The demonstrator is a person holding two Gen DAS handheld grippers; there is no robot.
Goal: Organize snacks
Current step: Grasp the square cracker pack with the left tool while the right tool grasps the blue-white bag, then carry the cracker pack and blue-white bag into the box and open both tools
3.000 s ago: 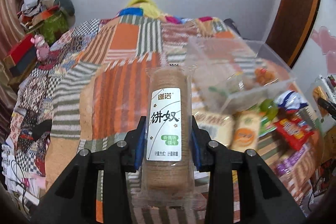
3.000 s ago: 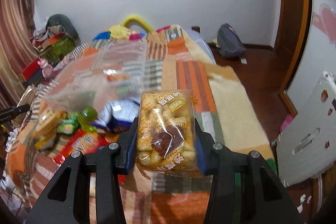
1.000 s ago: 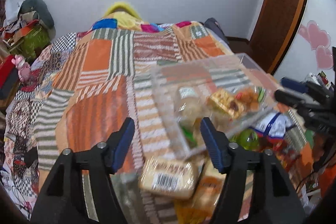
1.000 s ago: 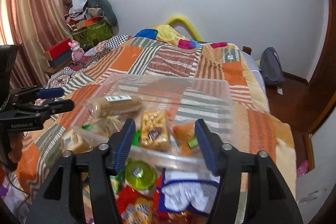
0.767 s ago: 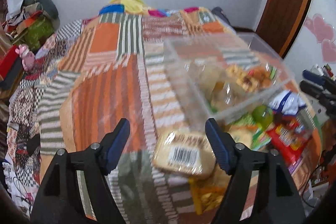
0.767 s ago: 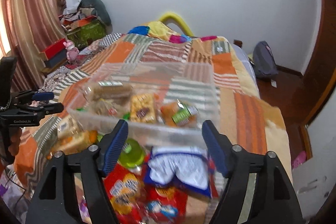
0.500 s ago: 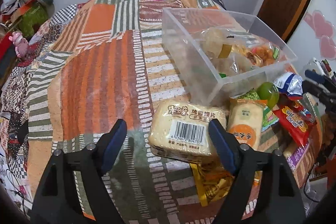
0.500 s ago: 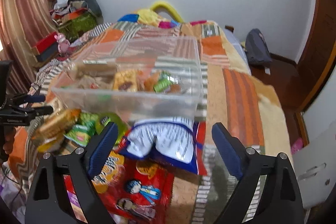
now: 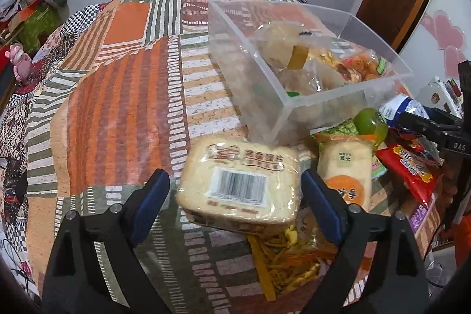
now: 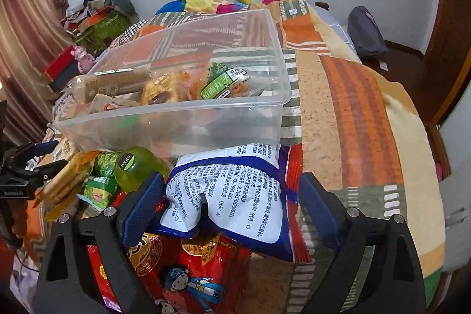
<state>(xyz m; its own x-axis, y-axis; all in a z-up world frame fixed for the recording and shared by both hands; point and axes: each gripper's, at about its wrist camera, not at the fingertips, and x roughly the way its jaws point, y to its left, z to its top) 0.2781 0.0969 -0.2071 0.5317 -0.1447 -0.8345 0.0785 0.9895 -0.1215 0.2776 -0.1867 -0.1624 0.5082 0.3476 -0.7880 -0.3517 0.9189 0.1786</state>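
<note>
A clear plastic bin [image 9: 318,105] [image 10: 188,119] on the patchwork bedspread holds several snack packs, among them the biscuit roll [image 10: 112,83]. My left gripper [image 9: 235,196] is open, its fingers on either side of a bread pack with a barcode [image 9: 240,184], not closed on it. My right gripper [image 10: 229,205] is open around a white and blue bag [image 10: 235,202] that lies on a red snack bag [image 10: 188,272]. The right gripper also shows at the right edge of the left wrist view [image 9: 435,128].
Loose snacks lie in front of the bin: a green jelly cup [image 9: 369,127] [image 10: 135,167], an orange-labelled cake pack [image 9: 344,169], a yellow wrapper [image 9: 288,264], a red bag [image 9: 409,169]. The bedspread [image 9: 117,108] stretches left; the bed's edge and the floor [image 10: 412,64] are to the right.
Both grippers let go of their packs into the bin, drew back and dropped low. The left now straddles the bread pack, the right the white and blue bag.
</note>
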